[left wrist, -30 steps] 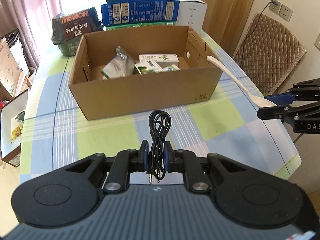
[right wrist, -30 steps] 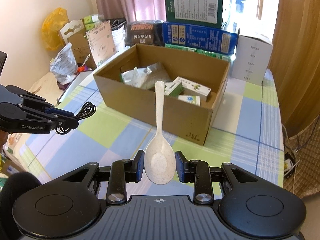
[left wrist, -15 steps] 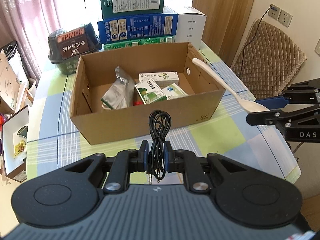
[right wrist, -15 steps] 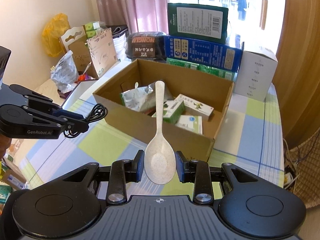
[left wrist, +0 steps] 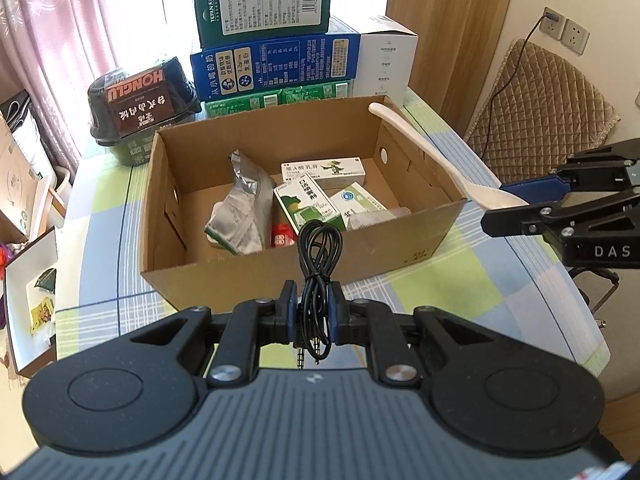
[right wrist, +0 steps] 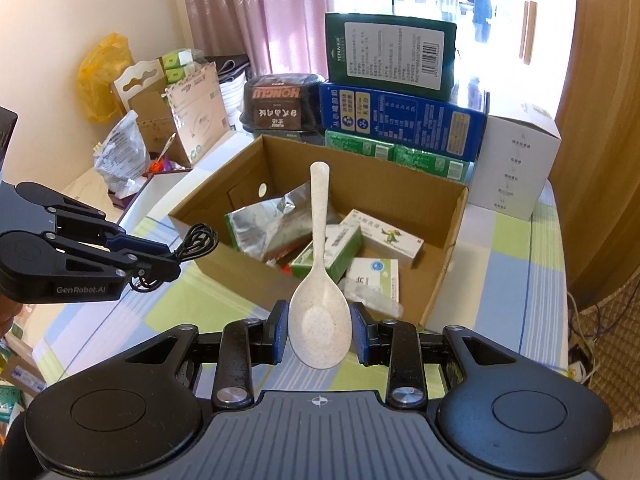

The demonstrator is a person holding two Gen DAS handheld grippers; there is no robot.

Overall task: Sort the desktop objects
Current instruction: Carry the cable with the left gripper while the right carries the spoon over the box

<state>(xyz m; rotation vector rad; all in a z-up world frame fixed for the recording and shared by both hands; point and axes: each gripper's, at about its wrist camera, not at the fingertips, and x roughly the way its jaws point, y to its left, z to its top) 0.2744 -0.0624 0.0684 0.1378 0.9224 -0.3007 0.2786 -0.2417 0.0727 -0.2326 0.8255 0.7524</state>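
While both loads hang above the table near the box [left wrist: 304, 256] at twelve o'clock, ready for dropping in, the left gripper [left wrist: 313, 312] pinches the coiled cable [left wrist: 319, 252] and the right gripper [right wrist: 319, 334] clamps the spoon [right wrist: 320, 308] by its bowl.

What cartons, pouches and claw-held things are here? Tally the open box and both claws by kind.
Medicine cartons in the cardboard box: 3
Foil pouch: 1
Black cable, left claw: 1
White spoon, right claw: 1
Total: 6

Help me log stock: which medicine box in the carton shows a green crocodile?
The white box lying farthest back in the cardboard carton; the others lack it.
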